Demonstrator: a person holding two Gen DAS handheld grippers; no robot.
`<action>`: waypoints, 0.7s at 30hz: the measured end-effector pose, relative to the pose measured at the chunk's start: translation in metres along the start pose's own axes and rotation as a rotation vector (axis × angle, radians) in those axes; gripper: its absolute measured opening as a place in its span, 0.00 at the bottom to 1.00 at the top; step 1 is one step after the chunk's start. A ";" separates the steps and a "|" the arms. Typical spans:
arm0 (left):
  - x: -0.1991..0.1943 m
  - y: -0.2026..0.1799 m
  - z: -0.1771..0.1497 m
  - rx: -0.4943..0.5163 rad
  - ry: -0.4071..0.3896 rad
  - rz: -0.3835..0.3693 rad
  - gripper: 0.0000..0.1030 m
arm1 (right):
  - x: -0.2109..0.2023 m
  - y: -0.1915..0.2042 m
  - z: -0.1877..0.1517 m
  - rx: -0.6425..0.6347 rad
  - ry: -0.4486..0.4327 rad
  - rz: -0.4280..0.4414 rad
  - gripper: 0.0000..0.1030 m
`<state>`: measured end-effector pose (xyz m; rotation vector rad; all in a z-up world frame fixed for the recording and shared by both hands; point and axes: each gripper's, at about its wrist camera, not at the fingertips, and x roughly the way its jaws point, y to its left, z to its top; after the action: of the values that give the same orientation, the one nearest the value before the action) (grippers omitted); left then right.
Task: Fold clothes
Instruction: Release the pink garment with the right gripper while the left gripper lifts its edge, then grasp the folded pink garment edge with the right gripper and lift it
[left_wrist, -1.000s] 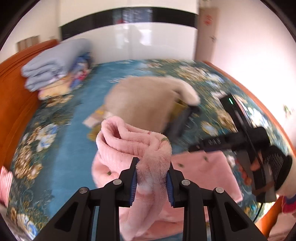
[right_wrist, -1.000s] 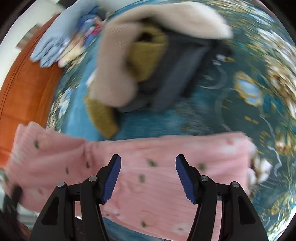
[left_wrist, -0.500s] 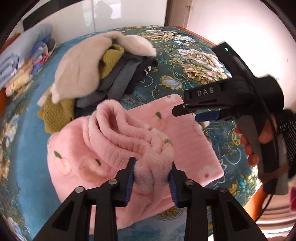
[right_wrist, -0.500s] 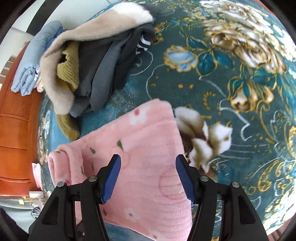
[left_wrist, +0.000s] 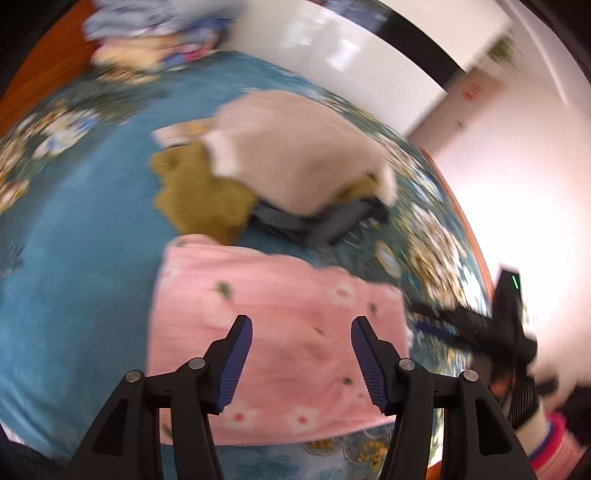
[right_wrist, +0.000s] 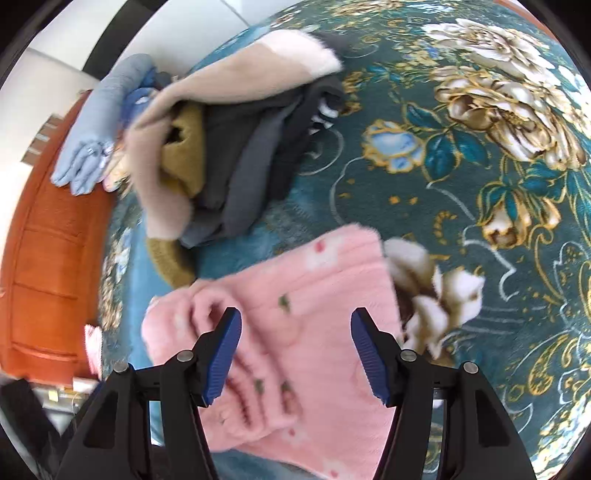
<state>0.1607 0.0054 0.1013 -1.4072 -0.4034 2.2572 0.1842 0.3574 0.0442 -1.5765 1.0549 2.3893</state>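
A pink fleece garment (left_wrist: 273, 325) with small flower prints lies flat on the floral bedspread, folded into a rough rectangle. My left gripper (left_wrist: 301, 332) hovers over it, open, nothing between its blue pads. My right gripper (right_wrist: 295, 328) is open too, above the same pink garment (right_wrist: 295, 332), whose left part is bunched into soft folds. In the left wrist view the right gripper (left_wrist: 480, 321) shows at the right edge, held by a gloved hand; that view is motion-blurred.
A heap of unfolded clothes (right_wrist: 229, 147), beige, mustard and dark grey, sits beyond the pink garment, also seen as the heap (left_wrist: 295, 177). Folded light-blue bedding (right_wrist: 99, 125) rests by the orange wooden headboard (right_wrist: 48, 258). The teal floral bedspread (right_wrist: 480, 166) extends right.
My left gripper let go of the bunched pink fabric, opened and lifted back. The garment now lies flat on the bed. The right gripper stayed open and shifted slightly over it.
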 end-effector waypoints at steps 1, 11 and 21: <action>0.003 0.008 0.002 -0.024 0.007 0.025 0.58 | -0.001 0.002 -0.005 -0.007 0.001 0.013 0.63; 0.040 0.008 0.022 -0.161 0.075 0.055 0.58 | 0.011 0.050 -0.043 -0.197 0.034 0.103 0.69; 0.021 0.041 0.032 -0.200 -0.028 0.061 0.59 | 0.058 0.075 -0.022 -0.295 0.072 0.063 0.69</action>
<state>0.1147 -0.0194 0.0803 -1.5056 -0.6183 2.3417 0.1426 0.2714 0.0279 -1.7539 0.8019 2.6501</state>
